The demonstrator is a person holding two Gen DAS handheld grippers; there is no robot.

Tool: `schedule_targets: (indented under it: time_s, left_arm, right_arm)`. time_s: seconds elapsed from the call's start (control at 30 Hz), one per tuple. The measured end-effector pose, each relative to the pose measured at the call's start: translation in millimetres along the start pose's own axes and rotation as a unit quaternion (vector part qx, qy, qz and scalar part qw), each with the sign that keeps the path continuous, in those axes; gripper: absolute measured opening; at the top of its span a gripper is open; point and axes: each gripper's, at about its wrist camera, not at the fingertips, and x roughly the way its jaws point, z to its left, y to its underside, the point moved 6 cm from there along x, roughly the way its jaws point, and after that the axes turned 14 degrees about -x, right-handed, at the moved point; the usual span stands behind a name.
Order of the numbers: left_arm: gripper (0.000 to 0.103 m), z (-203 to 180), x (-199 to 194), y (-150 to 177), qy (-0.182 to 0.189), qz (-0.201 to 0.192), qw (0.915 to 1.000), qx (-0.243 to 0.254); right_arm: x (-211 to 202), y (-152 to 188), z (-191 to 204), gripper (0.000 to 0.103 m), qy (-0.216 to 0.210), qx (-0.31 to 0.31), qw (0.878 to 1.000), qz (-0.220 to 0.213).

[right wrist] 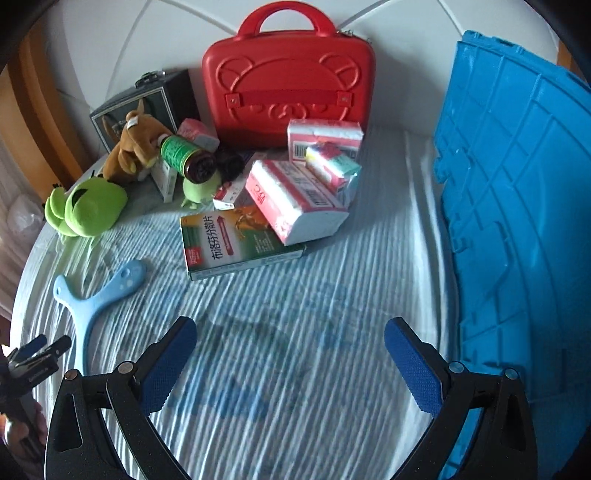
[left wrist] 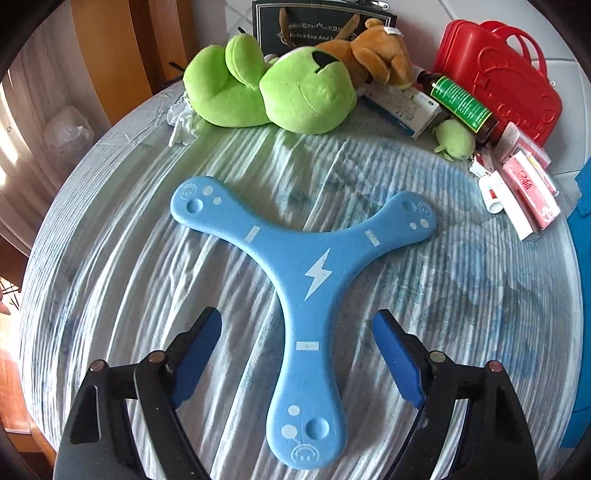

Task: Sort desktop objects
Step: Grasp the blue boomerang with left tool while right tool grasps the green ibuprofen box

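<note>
A light-blue three-armed boomerang (left wrist: 306, 266) lies flat on the striped cloth (left wrist: 129, 258). My left gripper (left wrist: 297, 315) is open, and its blue pads (left wrist: 199, 354) stand on either side of the boomerang's near arm without touching it. In the right wrist view the boomerang (right wrist: 92, 295) lies far left, with the left gripper (right wrist: 40, 350) at its near end. My right gripper (right wrist: 291, 322) is open over bare cloth with nothing between its fingers. Ahead of it lie a green medicine box (right wrist: 236, 243), tissue packs (right wrist: 295, 199) and a brown bottle (right wrist: 184, 155).
A green plush (left wrist: 280, 92) and a brown plush (left wrist: 373, 51) lie at the far edge by a black box (left wrist: 321, 26). A red carry case (right wrist: 291, 85) stands at the back. A blue crate (right wrist: 517, 206) fills the right side. A small green plush (right wrist: 197, 190) sits under the bottle.
</note>
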Motion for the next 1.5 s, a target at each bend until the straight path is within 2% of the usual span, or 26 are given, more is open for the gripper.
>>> schedule_targets:
  time_s: [0.03,0.07,0.1,0.17,0.23,0.27,0.47,0.67,0.9,0.97,1.0,1.1,1.2,1.3,1.37,1.43,1.5]
  left_arm:
    - [0.084,0,9,-1,-0.006,0.003,1.0000,-0.001]
    - [0.078,0,16,-1,-0.011,0.007,0.9999,-0.003]
    - [0.064,1,24,-2,-0.017,0.013,0.9998,-0.005]
    - [0.059,2,36,-5,-0.001,0.024,0.9995,-0.019]
    - [0.047,-2,39,-15,-0.005,0.007,0.9999,-0.012]
    - [0.044,-5,41,-22,-0.007,0.001,0.9999,-0.008]
    - [0.043,-18,57,-68,-0.007,-0.023,0.9997,-0.008]
    - [0.044,-20,74,-91,0.003,-0.026,0.9994,-0.023]
    - [0.046,-23,82,-113,0.006,-0.033,0.9989,-0.033]
    - [0.048,-26,84,-116,0.000,-0.039,0.9989,-0.024]
    - [0.048,-28,85,-117,-0.003,-0.041,0.9990,-0.020]
    - [0.049,-28,83,-116,0.001,-0.044,0.9988,-0.020]
    - [0.048,-29,79,-109,0.005,-0.041,0.9990,-0.016]
    - [0.048,-29,72,-94,0.009,-0.037,0.9992,-0.005]
    - [0.048,-29,66,-83,0.012,-0.035,0.9993,-0.001]
    - [0.048,-28,61,-75,0.012,-0.034,0.9994,-0.001]
    - [0.048,-28,59,-71,0.009,-0.032,0.9995,-0.002]
  right_arm:
    - [9,-2,3,0.103,-0.003,-0.003,1.000,0.005]
    - [15,-5,6,0.103,-0.008,-0.006,1.000,0.008]
    - [22,-7,9,0.103,-0.012,-0.009,1.000,0.013]
    - [37,-13,17,0.103,-0.020,-0.013,0.999,0.020]
    - [53,-21,28,0.103,-0.026,-0.024,0.999,0.026]
    - [60,-25,32,0.103,-0.027,-0.028,0.999,0.029]
    - [91,-47,36,0.103,-0.055,0.001,0.998,0.040]
    - [121,-76,17,0.103,-0.078,0.106,0.989,0.071]
    - [166,-97,19,0.103,-0.057,0.164,0.979,0.111]
    - [175,-103,22,0.103,-0.048,0.167,0.980,0.100]
    - [179,-104,23,0.103,-0.032,0.153,0.982,0.109]
    - [183,-105,40,0.103,0.001,0.068,0.990,0.124]
    - [174,-89,51,0.103,-0.019,0.036,0.989,0.144]
    - [158,-57,54,0.103,0.002,-0.008,0.987,0.160]
    - [144,-38,54,0.103,-0.003,-0.021,0.987,0.158]
    - [144,-12,49,0.103,-0.058,0.022,0.981,0.182]
    - [135,-3,39,0.103,-0.042,0.033,0.986,0.158]
